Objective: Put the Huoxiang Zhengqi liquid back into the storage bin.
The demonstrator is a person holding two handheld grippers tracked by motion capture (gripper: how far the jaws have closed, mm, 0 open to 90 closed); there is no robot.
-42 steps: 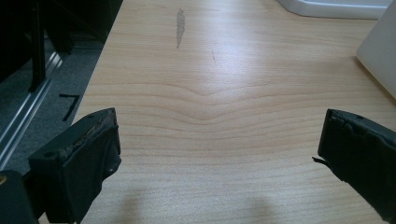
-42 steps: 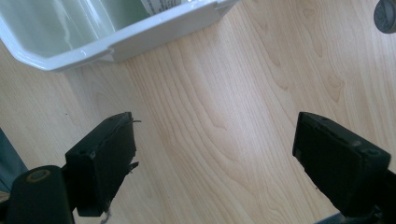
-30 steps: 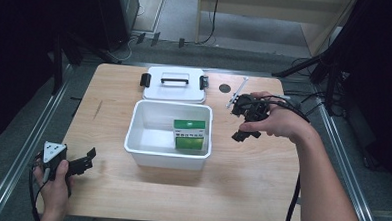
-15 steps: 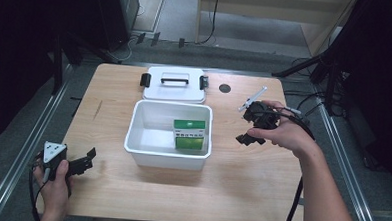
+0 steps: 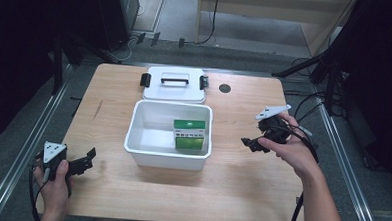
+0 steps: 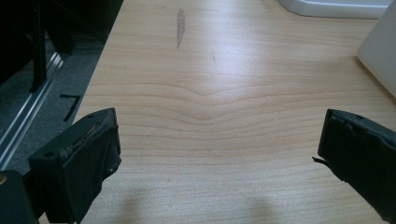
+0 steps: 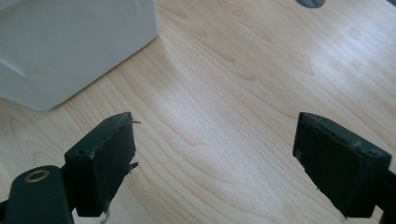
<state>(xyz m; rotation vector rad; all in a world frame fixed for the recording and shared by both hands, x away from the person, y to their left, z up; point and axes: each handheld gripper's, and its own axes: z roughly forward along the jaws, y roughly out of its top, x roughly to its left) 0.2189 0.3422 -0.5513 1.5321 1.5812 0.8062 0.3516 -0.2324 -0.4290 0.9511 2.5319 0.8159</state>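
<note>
With the green box (image 5: 189, 134) lying in the open white tub (image 5: 147, 148), both grippers' fingers spread wide and empty, closing it likely comes next: the right gripper (image 5: 256, 142) reaches for the lid (image 5: 174, 91) behind.

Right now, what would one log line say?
left gripper: open, empty | right gripper: open, empty | green box: in white bin | lid: off

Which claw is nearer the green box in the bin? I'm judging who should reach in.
Right. The right claw sits just off the bin's right wall, close to the green box. The left claw rests at the table's near-left corner, farther away.
</note>
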